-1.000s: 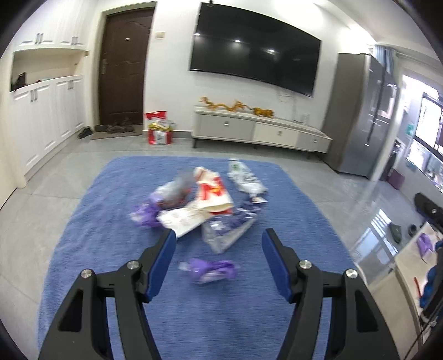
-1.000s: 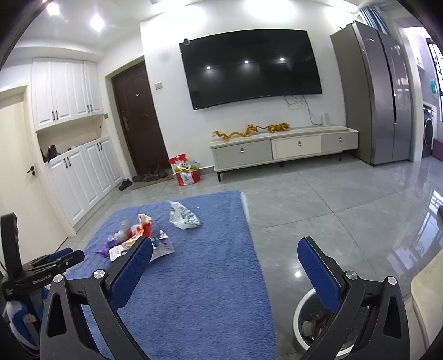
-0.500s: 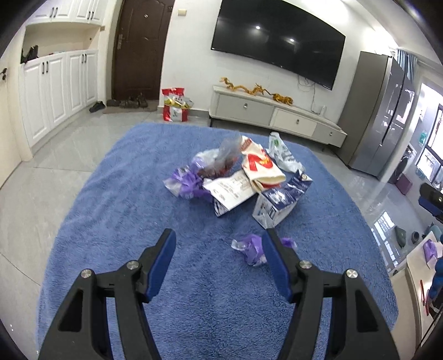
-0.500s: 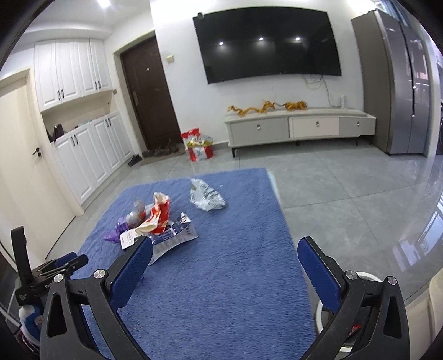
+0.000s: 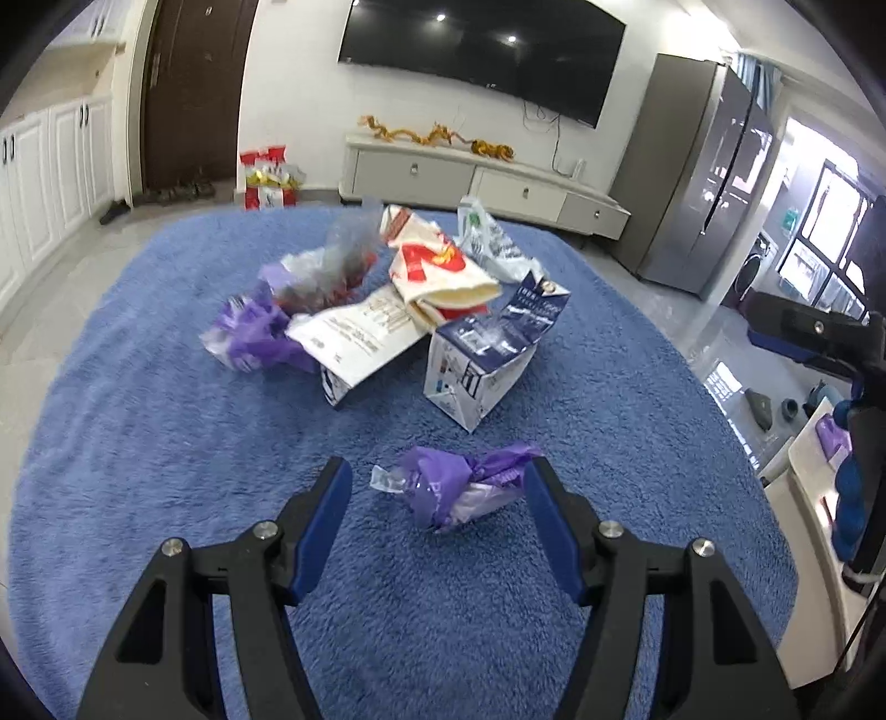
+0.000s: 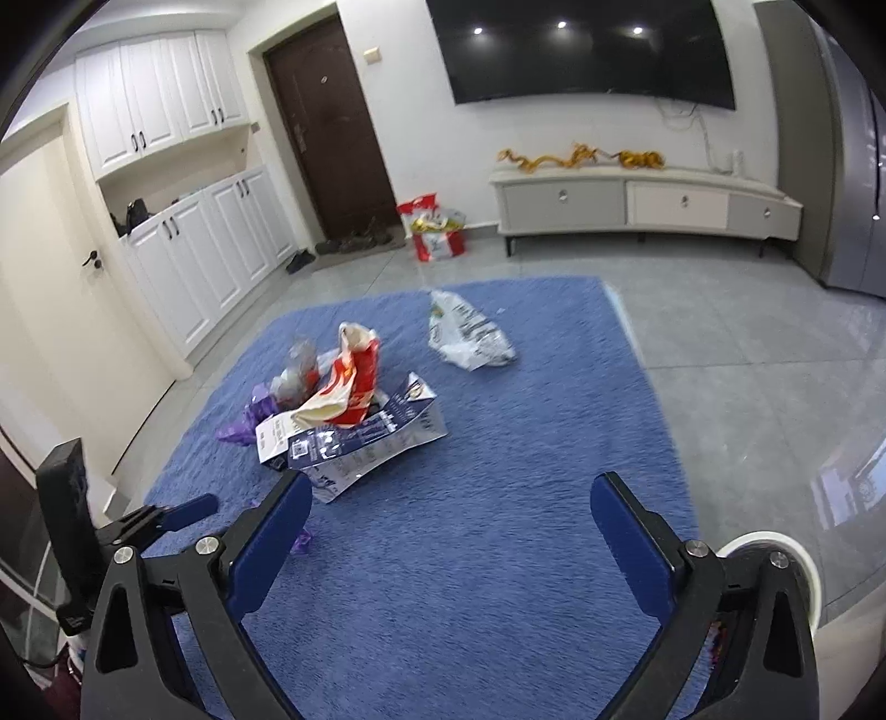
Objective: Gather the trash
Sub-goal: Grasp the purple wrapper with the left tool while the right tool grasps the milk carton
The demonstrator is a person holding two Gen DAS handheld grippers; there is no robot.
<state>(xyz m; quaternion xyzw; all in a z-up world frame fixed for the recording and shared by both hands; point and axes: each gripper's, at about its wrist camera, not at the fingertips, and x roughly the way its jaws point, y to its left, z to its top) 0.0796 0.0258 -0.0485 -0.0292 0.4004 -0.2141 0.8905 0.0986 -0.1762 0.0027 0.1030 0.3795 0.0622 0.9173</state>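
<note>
Home living room (wall television (image 6: pixel 581 50), rug (image 6: pixel 498 498), sideboard (image 6: pixel 637 205))

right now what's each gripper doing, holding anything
left gripper: open, crumpled purple plastic wrapper between its fingers, not pinched.
right gripper: open, empty, over the blue fleecy rug.

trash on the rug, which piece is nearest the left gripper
The lone purple wrapper, lying between the open left gripper; the other pieces sit in a pile farther off.
</note>
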